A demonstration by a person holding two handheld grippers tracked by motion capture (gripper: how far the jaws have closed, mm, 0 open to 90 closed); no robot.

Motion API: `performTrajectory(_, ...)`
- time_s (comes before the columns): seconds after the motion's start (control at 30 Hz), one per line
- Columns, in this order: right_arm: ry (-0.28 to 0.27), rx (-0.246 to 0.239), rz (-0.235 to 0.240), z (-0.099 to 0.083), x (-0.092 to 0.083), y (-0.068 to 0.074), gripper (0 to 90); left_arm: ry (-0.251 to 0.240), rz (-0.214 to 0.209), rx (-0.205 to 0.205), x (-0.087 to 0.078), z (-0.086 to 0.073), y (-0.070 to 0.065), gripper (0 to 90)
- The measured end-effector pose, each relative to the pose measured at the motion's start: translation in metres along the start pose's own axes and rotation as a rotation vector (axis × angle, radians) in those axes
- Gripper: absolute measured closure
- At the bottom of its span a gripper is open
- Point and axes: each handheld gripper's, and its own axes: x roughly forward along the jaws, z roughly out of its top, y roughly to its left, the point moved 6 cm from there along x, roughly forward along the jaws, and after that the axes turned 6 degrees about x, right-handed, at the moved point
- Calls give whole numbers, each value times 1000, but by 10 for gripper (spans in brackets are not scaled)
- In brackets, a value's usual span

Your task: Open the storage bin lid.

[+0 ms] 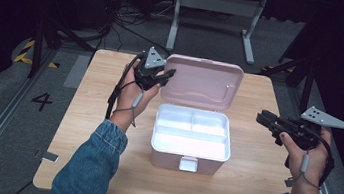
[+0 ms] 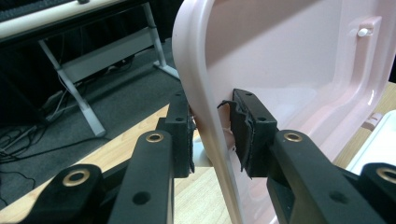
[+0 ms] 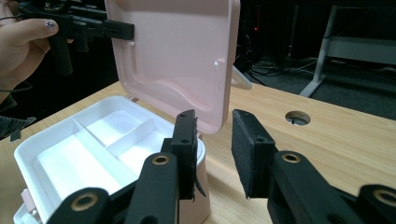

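1. Lid (image 1: 203,82) stands upright behind the pink box (image 1: 189,139); left gripper (image 1: 165,74) at its left edge, nearer than right gripper (image 1: 265,118).
2. Left gripper's jaws pinch the lid's rim (image 2: 205,126).
3. Right gripper (image 3: 214,154), empty and parted, sits right of the box (image 3: 93,154).

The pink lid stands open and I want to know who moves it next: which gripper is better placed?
Left, probably. The left gripper already straddles the lid edge; the right gripper hangs open, apart from the box.

pink lid (image 1: 202,81), white tray (image 1: 191,132), black grippers (image 1: 155,74)
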Motion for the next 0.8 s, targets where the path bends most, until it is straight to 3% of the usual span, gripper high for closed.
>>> performTrajectory(0.33,-1,3,-2,-1,1,-3,713,31,-12,-46,15,-4,10,684)
performTrajectory(0.67,7,6,-1,-2,2,-4,712,50,-1,-65,31,-15,22,703)
performTrajectory(0.8,11,11,5,-4,4,-4,711,59,-19,-103,37,-18,25,702)
